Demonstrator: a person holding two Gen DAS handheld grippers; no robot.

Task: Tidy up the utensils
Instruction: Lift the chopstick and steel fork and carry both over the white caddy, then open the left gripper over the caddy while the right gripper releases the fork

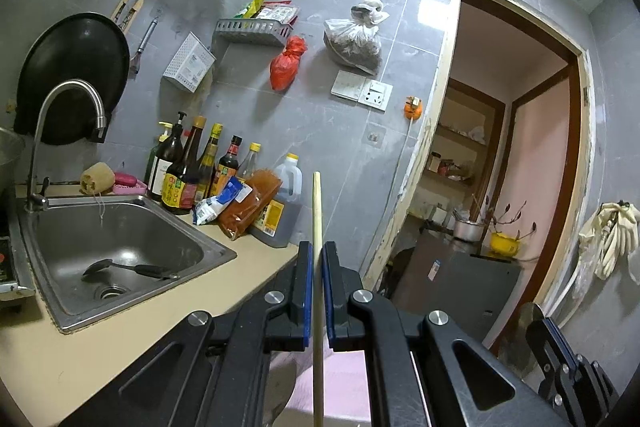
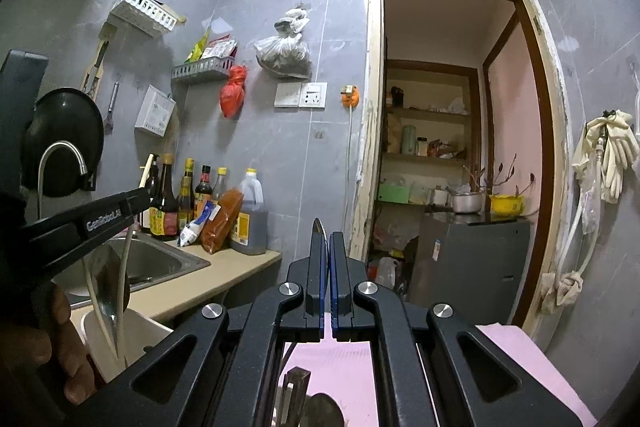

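Left gripper [image 1: 318, 259] clamps 1 upright chopstick [image 1: 317, 211] beside the sink [image 1: 132, 227]. Right gripper [image 2: 329, 251] jaws closed on a thin metal utensil [image 2: 319, 225], type unclear, tip poking above.

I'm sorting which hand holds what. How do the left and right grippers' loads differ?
The left gripper clamps a pale wooden chopstick, standing upright with a long length above the pads. The right gripper clamps a metal utensil; only a thin dark tip shows above its pads. Both are shut on something slim and point level.
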